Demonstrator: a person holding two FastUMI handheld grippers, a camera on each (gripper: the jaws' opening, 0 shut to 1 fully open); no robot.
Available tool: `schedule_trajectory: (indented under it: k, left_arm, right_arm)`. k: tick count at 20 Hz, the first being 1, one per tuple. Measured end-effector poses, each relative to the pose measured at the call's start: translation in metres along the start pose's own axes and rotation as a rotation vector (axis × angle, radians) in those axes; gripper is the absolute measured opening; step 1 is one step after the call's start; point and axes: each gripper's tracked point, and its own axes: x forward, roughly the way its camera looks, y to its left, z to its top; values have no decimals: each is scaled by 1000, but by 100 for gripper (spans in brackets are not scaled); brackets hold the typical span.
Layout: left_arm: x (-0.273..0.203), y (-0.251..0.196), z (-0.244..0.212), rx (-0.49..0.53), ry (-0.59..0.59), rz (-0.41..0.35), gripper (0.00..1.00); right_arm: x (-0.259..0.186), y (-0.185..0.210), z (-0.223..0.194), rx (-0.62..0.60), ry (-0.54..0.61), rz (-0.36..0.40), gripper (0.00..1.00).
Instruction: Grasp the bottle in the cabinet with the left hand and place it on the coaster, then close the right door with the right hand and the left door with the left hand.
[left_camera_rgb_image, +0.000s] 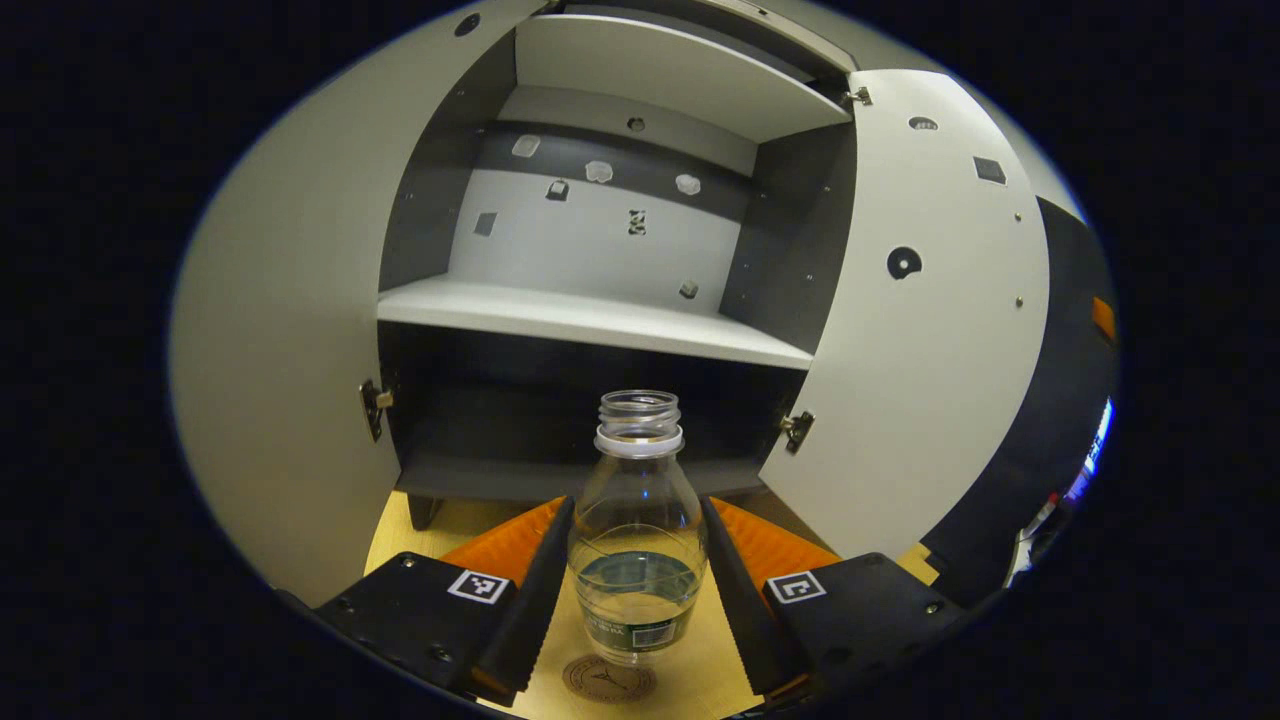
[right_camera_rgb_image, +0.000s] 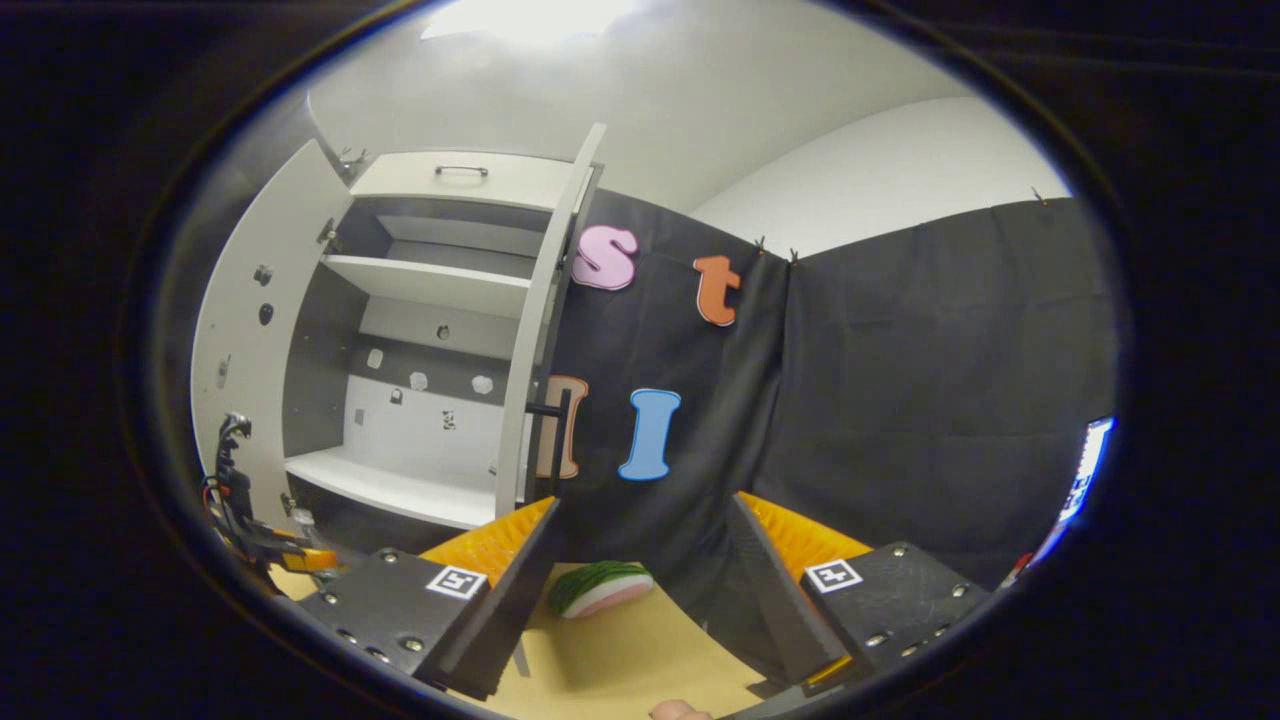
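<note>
The bottle (left_camera_rgb_image: 638, 530) stands upright between the left hand-held gripper's (left_camera_rgb_image: 638, 590) fingers, which seem to pinch its sides, just behind the coaster (left_camera_rgb_image: 608, 679) on the bench (left_camera_rgb_image: 700, 670). Behind it, the cabinet (left_camera_rgb_image: 600, 320) has both doors open. The right hand-held gripper (right_camera_rgb_image: 640, 590) is spread, empty.

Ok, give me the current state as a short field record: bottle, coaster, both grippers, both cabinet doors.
bottle: clear plastic bottle, uncapped, a little liquid at the bottom, upright, out of the cabinet
coaster: round coaster on the wooden table, directly under the bottle
left gripper: fingers either side of the bottle; contact unclear
right gripper: open, holding nothing, watermelon slice toy ahead of it
left door: open
right door: open
</note>
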Motion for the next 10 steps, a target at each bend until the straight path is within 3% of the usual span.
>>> schedule_trajectory:
  k: [10]
  left_arm:
    - [13, 21, -89, 22, 149, 81, 80]
  right_arm:
    - [-8, -9, -7, -17, 25, -35, 96]
